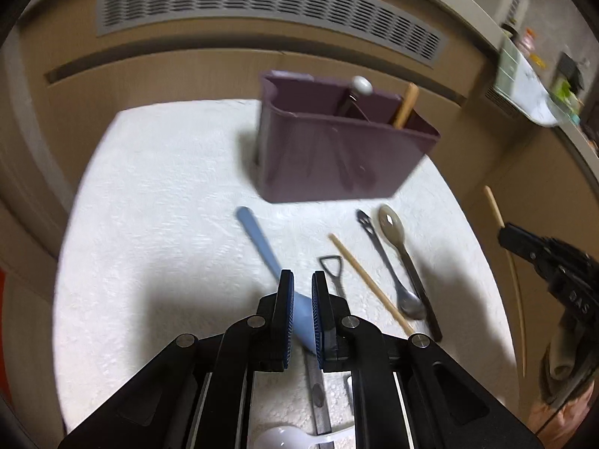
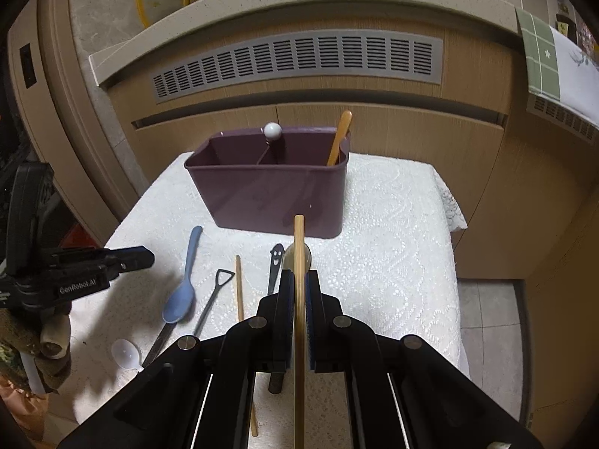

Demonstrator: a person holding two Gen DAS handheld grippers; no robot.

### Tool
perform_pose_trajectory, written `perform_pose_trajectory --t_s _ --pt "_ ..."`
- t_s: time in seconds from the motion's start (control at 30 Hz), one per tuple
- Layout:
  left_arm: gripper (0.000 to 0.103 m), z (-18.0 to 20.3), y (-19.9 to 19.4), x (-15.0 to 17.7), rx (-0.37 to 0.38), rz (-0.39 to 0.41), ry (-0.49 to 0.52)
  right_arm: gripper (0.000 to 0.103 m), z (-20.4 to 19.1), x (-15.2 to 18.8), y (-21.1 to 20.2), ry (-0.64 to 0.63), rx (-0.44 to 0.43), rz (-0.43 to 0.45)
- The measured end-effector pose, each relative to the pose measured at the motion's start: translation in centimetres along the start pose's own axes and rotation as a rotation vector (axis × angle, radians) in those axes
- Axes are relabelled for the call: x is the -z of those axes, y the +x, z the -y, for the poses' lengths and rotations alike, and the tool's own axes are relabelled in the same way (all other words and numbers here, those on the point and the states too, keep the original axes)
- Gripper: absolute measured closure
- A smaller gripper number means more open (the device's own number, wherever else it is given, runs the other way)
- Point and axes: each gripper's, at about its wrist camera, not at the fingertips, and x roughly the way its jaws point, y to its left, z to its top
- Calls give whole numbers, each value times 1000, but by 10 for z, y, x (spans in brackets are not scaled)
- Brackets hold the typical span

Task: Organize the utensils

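The right gripper (image 2: 299, 280) is clamped on a wooden chopstick (image 2: 298, 239), aimed far toward the purple caddy (image 2: 269, 194) – ready for dropping in; the left gripper (image 1: 302, 280) hovers with fingers apart over the blue spoon (image 1: 258, 235) – likely the next pick

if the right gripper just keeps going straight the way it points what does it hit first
Probably the front wall of the purple caddy. The right gripper holds a wooden chopstick whose tip points at that wall, so the tip would likely touch first; depth is unclear.

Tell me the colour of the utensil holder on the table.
Dark purple; the utensil holder shows best in the right wrist view.
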Motion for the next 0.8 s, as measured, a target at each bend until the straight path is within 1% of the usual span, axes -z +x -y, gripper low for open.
perform_pose_trajectory --t_s 0.07,0.1,0.13,0.2,0.27,0.33,0.4,0.43,0.53,0.63,0.67,0.7,0.73,0.77,0.8 --pt "90 7 11 -6 44 -26 61 97 1 3 4 0 -1 -13" --pt "86 10 22 -13 73 -55 87 97 1 4 7 1 -3 -22" --pt "84 10 31 -18 83 -69 94 97 1 5 9 2 -6 -27" --pt "83 9 57 -31 100 -106 115 97 -1 9 14 3 -12 -40" --pt "83 4 78 -39 80 -128 123 97 -2 12 17 3 -14 -55" --pt "83 -7 94 -43 31 -152 110 97 -2 16 21 4 -8 -72" --pt "84 -23 89 -42 68 -154 71 97 2 18 23 9 0 -86" --pt "83 -28 85 -39 55 -153 58 97 4 19 24 13 4 -91" --pt "83 -43 63 -15 22 -159 62 97 11 22 29 32 7 -109" --pt "82 -55 38 16 42 -169 45 97 10 23 35 37 -1 -122" --pt "80 -57 30 24 51 -176 41 97 9 23 36 34 -3 -126" --pt "75 -58 25 31 64 -184 40 97 7 23 38 31 -6 -130" --pt "66 -57 18 39 76 -191 49 97 5 23 39 28 -8 -132" --pt "61 -54 14 45 77 -193 65 97 3 23 40 21 -8 -134" --pt "54 -51 7 51 77 -191 95 97 0 23 40 13 -9 -135"
